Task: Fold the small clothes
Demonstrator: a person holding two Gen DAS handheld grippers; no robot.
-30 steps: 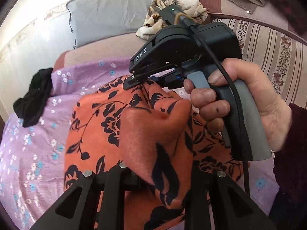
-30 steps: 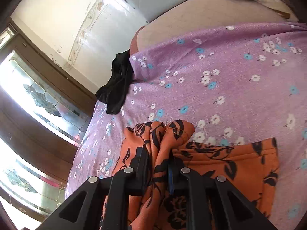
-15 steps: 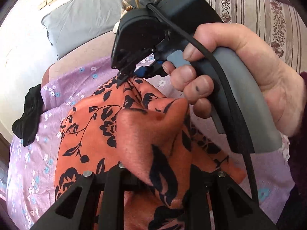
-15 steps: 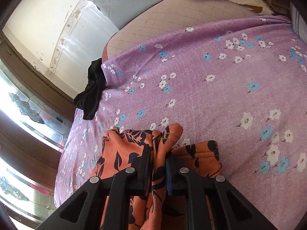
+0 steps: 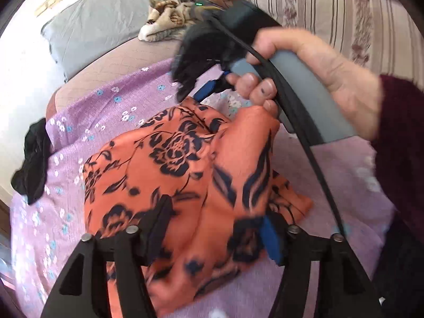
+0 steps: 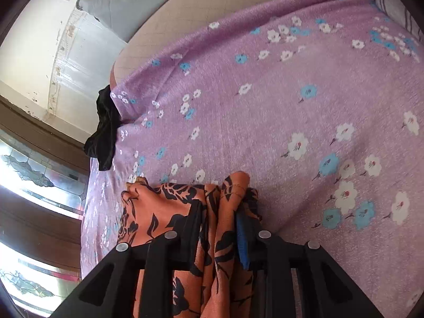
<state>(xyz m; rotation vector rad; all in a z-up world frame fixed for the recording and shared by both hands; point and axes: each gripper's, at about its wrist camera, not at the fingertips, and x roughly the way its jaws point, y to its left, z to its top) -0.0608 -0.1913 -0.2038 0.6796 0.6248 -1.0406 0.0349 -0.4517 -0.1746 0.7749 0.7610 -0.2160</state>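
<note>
You were laying the folded orange, black-flowered cloth [image 5: 169, 175] on the purple floral sheet [image 6: 265, 106]. Your left gripper [image 5: 214, 228] had just opened wide, releasing it; your right gripper [image 6: 220, 228], just loosening, still straddled a bunch. Next: withdraw both, smooth.

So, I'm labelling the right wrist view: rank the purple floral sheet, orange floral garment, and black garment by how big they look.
Largest to smallest:
1. purple floral sheet
2. orange floral garment, though it is nearest the camera and partly cut off
3. black garment, farther off at the bed's edge
</note>
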